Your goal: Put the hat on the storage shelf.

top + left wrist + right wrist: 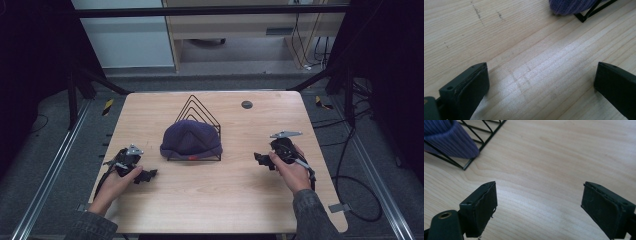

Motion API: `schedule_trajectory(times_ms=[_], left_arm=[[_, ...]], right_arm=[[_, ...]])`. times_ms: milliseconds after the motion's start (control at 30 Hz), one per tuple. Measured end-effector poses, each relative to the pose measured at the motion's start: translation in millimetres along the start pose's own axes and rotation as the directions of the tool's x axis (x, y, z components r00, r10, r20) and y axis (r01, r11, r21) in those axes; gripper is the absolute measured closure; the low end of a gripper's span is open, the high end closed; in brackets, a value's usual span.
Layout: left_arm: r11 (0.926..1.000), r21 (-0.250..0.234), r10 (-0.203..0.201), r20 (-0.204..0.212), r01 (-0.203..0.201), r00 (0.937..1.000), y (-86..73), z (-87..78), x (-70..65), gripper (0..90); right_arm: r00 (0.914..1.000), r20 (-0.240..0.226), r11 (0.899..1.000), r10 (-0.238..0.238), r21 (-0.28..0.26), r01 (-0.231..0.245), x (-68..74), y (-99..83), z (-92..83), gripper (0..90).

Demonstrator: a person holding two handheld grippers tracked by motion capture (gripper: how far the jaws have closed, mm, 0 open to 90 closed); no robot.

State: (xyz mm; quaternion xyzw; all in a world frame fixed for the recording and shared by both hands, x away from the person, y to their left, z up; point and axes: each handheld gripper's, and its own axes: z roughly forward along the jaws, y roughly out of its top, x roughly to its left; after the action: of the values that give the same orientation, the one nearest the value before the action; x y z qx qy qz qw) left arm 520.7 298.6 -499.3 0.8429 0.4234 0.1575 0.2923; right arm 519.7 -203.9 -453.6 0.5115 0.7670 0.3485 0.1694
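High view of the table (210,200). A purple knit beanie (191,138) sits draped over a black wire rack (200,112) at the centre of the frame, its brim running left to right. The left gripper (145,175) rests at lower left, jaws apart with nothing between them; the beanie lies up and to its right. The right gripper (261,160) sits at centre right, jaws likewise spread wide and empty; the beanie lies to its left, at nearly the same height in the frame. In the right gripper view the beanie (447,138) fills the upper left corner; in the left gripper view it (571,6) shows at the upper right. Both grippers stand about equally near, flanking the brim's two ends.
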Motion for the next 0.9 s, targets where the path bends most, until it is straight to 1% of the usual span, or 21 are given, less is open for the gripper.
schedule_trajectory(times_ms=[67, 200, 233, 300, 333, 467, 500, 600, 733, 800, 900], left_arm=[[1.0000, 0.000, 0.000, 0.000, 0.000, 1.0000, 0.0, 0.0, -0.1, 0.0], [1.0000, 0.003, 0.000, 0.003, 0.000, 1.0000, 0.3, 0.1, 0.0, 0.0], [1.0000, 0.003, 0.000, 0.003, 0.000, 1.0000, 0.3, 0.1, -0.1, 0.0], [1.0000, 0.002, 0.003, 0.002, -0.003, 1.0000, 0.4, 0.2, 0.1, 0.0], [1.0000, 0.002, 0.003, 0.002, -0.003, 1.0000, 0.4, 0.1, 0.2, 0.0], [1.0000, 0.002, 0.003, 0.003, -0.003, 1.0000, 0.4, 0.2, 0.2, 0.0], [1.0000, 0.003, 0.000, 0.004, 0.000, 1.0000, 0.3, 0.2, 0.0, 0.0], [1.0000, 0.003, 0.004, 0.003, -0.004, 1.0000, 0.5, 0.2, 0.2, 0.0], [1.0000, 0.003, 0.004, 0.003, -0.004, 1.0000, 0.6, 0.2, 0.2, 0.0], [1.0000, 0.002, 0.005, 0.004, -0.005, 1.0000, 0.6, 0.3, 0.2, 0.0], [1.0000, 0.002, 0.010, 0.002, -0.010, 1.0000, 0.7, 0.3, 0.4, 0.0]], right_arm=[[1.0000, 0.000, 1.000, 0.001, 0.013, -0.001, 0.2, -5.6, 5.3, 13.3], [1.0000, -0.004, 1.000, 0.005, 0.015, -0.005, 2.0, -14.6, 11.9, 13.6], [0.9999, -0.002, 1.000, 0.010, 0.017, -0.010, 2.6, -16.5, 13.6, 13.6], [1.0000, 0.008, 1.000, 0.002, 0.017, -0.002, 2.2, -20.5, 17.7, 13.6], [0.9999, 0.012, 1.000, 0.012, 0.014, -0.012, 2.3, -22.0, 18.9, 13.6], [0.9994, 0.018, 1.000, 0.028, 0.006, -0.028, 3.0, -27.0, 22.9, 13.9], [0.9995, 0.029, 1.000, 0.015, 0.008, -0.015, 3.2, -27.9, 24.2, 14.0], [0.9993, 0.033, 1.000, 0.020, -0.004, -0.020, 4.5, -30.3, 25.1, 13.9], [0.9992, 0.035, 1.000, 0.021, 0.002, -0.021, 6.3, -33.2, 27.0, 13.3], [0.9994, 0.029, 1.000, 0.021, 0.007, -0.022, 7.1, -34.8, 28.2, 13.2], [0.9992, 0.033, 1.000, 0.022, 0.010, -0.022, 8.4, -37.5, 30.8, 12.8]])
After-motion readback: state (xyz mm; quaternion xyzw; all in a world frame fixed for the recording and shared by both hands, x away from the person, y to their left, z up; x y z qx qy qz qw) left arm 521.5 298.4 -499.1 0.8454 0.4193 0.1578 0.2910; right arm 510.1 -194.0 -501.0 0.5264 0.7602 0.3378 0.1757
